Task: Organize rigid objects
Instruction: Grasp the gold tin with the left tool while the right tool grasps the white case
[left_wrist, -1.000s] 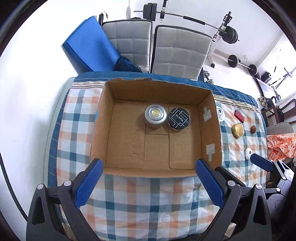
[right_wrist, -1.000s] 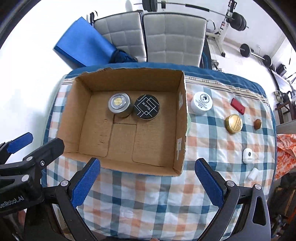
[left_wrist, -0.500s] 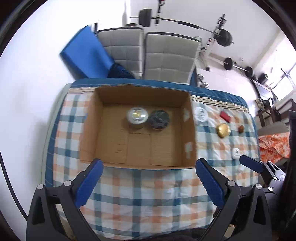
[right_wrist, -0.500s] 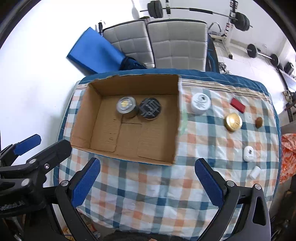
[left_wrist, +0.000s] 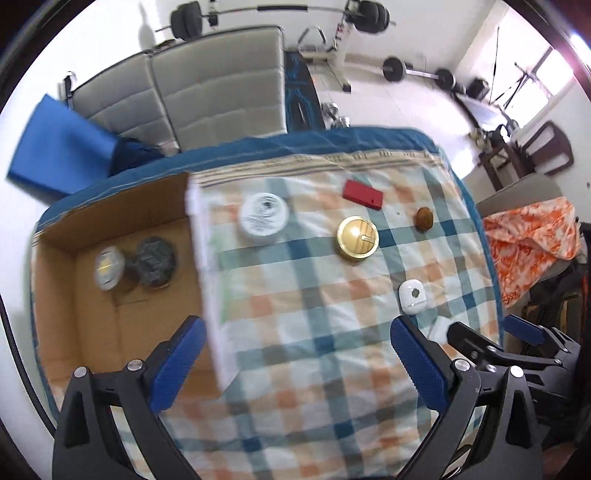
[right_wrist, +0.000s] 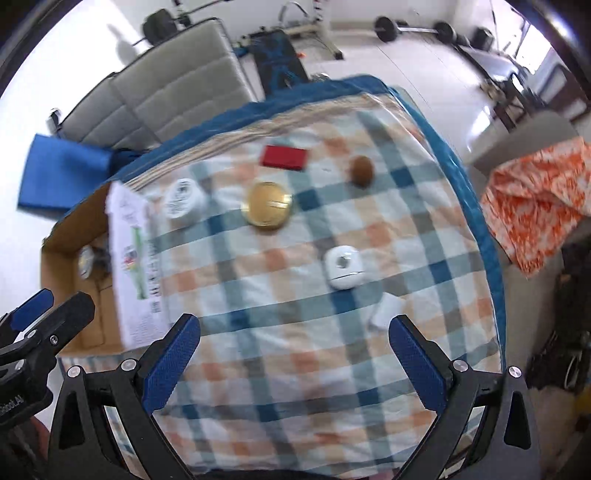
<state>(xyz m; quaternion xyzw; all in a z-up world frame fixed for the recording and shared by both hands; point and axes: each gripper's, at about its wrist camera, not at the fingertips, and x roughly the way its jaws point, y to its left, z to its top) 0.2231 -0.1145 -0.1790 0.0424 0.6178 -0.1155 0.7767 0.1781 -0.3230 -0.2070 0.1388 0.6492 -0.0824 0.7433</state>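
The checked tablecloth (right_wrist: 295, 332) covered the table to its blue hem, which curved along the far and right edges. At the left sat the open cardboard box (left_wrist: 96, 221), its printed right wall (right_wrist: 136, 266) standing between its floor and the loose things. A wide stretch of bare cloth lay in front of both grippers.

The left gripper (left_wrist: 299, 363) hung over the near cloth with its jaws spread wide and nothing between them. The right gripper (right_wrist: 291, 360) was likewise released and empty; in the left wrist view its fingers (left_wrist: 524, 334) showed at the table's right edge.

Inside the box, near the far wall, a silver tin (left_wrist: 108, 269) and a black patterned tin (left_wrist: 155, 261) lay side by side, blurred. Outside, just beside the box wall, stood a white jar (left_wrist: 263, 218), lid up. Right of it was a round gold tin (left_wrist: 357, 239), flat, with a small tab on its lid. Beyond those lay a red rectangular block (left_wrist: 362, 194), its long axis running across the table, slightly slanted. A small brown oval thing (left_wrist: 424, 218) lay nearer the right hem. Closer in sat a white rounded case (right_wrist: 345, 266) with a dark spot on top, and near it a small white block (right_wrist: 386, 310), tilted, close to the right gripper's right finger.
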